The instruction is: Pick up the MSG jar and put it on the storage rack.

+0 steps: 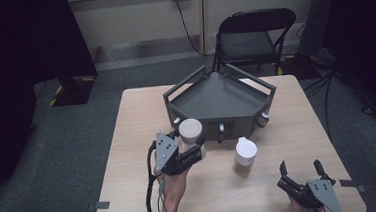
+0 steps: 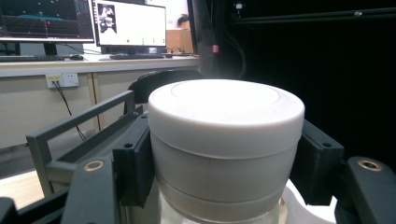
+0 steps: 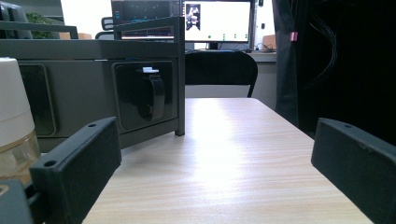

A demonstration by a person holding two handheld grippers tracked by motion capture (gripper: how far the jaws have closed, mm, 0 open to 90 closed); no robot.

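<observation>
left gripper — squeezing the white-lidded jar, near the grey tray | right gripper — fingers wide apart, holding nothing

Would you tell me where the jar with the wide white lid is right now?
In the high view the jar with the wide white lid sits clamped in the left gripper, left of centre, just in front of the grey tray's left corner.
</observation>
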